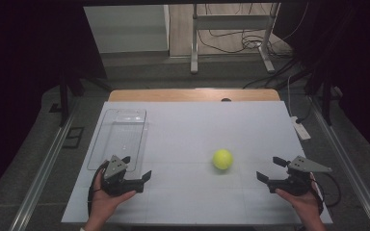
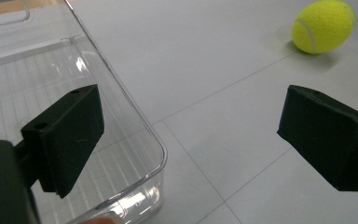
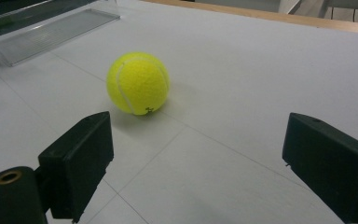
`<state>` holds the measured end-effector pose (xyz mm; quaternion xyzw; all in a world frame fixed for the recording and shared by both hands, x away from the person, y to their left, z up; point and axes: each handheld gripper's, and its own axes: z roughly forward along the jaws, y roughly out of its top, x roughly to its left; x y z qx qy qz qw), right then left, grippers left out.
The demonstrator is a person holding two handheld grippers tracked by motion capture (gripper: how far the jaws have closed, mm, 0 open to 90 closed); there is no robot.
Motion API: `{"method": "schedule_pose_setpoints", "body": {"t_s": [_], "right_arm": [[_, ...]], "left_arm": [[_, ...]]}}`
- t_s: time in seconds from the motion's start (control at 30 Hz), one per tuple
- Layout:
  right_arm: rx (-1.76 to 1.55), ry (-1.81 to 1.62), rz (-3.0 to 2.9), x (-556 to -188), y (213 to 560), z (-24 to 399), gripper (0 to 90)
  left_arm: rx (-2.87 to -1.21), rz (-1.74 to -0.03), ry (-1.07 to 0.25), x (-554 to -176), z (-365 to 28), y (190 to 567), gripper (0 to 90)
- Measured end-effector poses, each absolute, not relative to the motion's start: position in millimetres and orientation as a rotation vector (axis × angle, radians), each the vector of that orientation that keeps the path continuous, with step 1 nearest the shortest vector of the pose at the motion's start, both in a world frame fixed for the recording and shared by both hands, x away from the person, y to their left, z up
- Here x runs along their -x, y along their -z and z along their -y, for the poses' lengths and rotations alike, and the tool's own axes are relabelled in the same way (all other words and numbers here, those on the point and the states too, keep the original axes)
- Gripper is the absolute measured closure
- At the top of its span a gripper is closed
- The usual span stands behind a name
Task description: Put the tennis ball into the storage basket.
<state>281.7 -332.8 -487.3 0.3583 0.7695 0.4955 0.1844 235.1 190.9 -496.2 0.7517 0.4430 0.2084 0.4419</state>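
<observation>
A yellow tennis ball [image 1: 222,159] is seen resting on the white table [image 1: 192,130], right of centre and toward the near edge. A clear plastic tray [image 1: 120,137] is placed on the left half of the table, its long side running from near to far; nothing is seen inside it.

The left hand-held gripper [image 1: 136,169] is held by the left hand [image 1: 107,199] at the near left, just beside the tray's near end. Its jaws are spread wide and point toward the ball, with nothing between them. In the left gripper view, one jaw is seen in front of the tray's near corner [image 2: 135,154] and the tennis ball [image 2: 323,25] lies well apart at the upper right.

The right hand-held gripper [image 1: 270,169] is held by the right hand [image 1: 304,201] at the near right, its jaws likewise wide apart and empty (directed leftward, toward the ball). In the right gripper view, the tennis ball [image 3: 138,83] is seen ahead of the jaws and nearer the left one, not touched by either; the tray [image 3: 42,28] is seen at the far left.

The ball lies between the two grippers, nearer the right one.
</observation>
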Motion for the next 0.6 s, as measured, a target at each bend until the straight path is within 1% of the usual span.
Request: {"method": "schedule_pose_setpoints", "body": {"t_s": [0.23,0.6], "right_arm": [[-1.032,-1.396,-2.172,-284.8,490.0,335.4,9.9],[-1.036,-1.41,-2.168,-279.5,489.3,337.2,10.3]], "left_arm": [[-1.854,-1.115,-0.529,-233.7,-193.2,495.7,7.6],[-1.856,-1.096,-0.525,-231.7,-187.6,494.1,7.7]]}}
